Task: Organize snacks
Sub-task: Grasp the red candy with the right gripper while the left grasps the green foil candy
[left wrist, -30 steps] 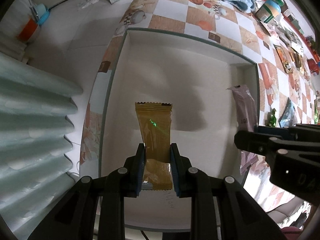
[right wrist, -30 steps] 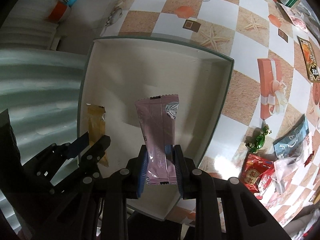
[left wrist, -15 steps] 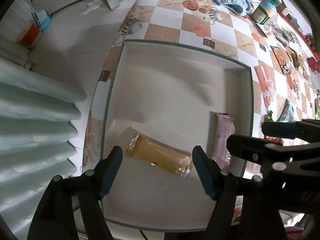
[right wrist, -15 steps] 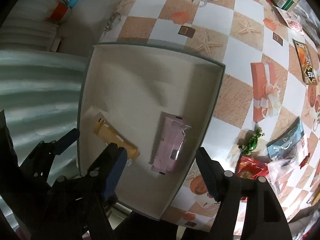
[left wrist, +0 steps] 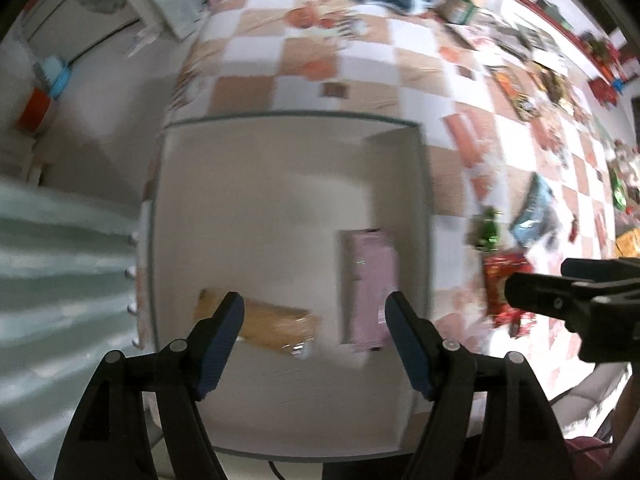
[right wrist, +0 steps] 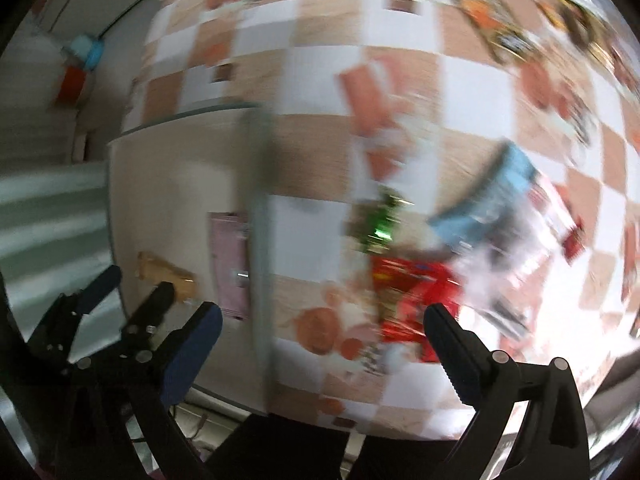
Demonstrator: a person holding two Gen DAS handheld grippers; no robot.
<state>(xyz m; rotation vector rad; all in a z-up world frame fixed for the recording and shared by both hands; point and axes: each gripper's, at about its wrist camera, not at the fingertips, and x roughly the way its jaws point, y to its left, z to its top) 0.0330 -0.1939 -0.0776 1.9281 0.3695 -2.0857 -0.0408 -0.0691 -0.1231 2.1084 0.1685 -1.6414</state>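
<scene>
Left tool: the left tool hung over the near end of the white tray with its jaws spread wide and nothing between them.
Yellow packet: the yellow snack packet lay flat on the tray floor, crossways, partly behind the left fingertip and reaching toward the gap between the jaws.
Pink packet: the pink snack packet lay lengthwise along the tray's right wall, its near end just beside the other blue-padded fingertip.
Right tool: the right tool also stood wide open and empty, over the checkered counter just to the right of the tray's edge; the view was heavily blurred.
Loose snacks: between its jaws and a little beyond lay a red packet, with a green wrapped candy farther out and a blue packet to the right, all on the counter outside the tray.
Tray from the right: both packets showed inside it, the pink one against the wall, the yellow one to its left near the left tool.
</scene>
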